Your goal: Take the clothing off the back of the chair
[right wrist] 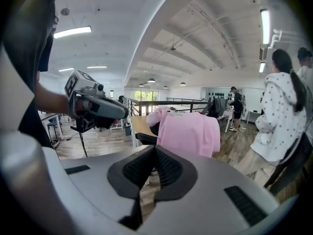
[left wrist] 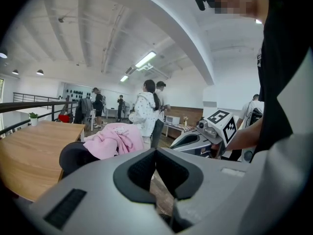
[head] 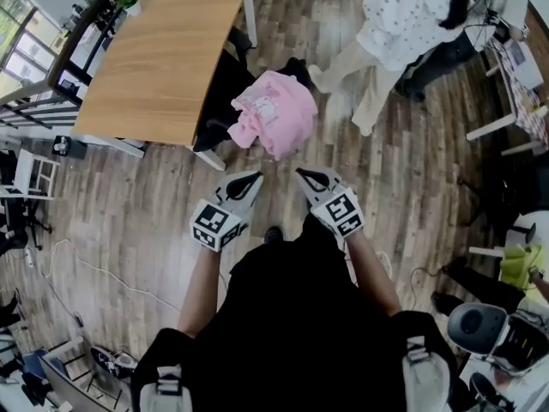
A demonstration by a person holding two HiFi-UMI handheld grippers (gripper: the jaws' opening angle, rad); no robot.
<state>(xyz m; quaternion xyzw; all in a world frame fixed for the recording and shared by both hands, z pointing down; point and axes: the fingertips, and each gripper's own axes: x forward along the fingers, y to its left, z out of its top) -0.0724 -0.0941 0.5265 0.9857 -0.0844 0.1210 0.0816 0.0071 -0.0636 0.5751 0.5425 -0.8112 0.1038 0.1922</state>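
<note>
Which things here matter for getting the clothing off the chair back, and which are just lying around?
For the job: pink clothing, black chair, left gripper, right gripper.
Just around: wooden table, person in dotted top.

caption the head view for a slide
Left gripper and right gripper, both shut, poised before pink clothing draped on a chair by the wooden table

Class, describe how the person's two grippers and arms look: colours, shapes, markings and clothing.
The left gripper and right gripper both have light grey bodies that taper to a point, with black ribbed pads lining the jaws. Each carries a white cube printed with black square markers. The person wears a black short-sleeved top, and the forearms are uncovered.
</note>
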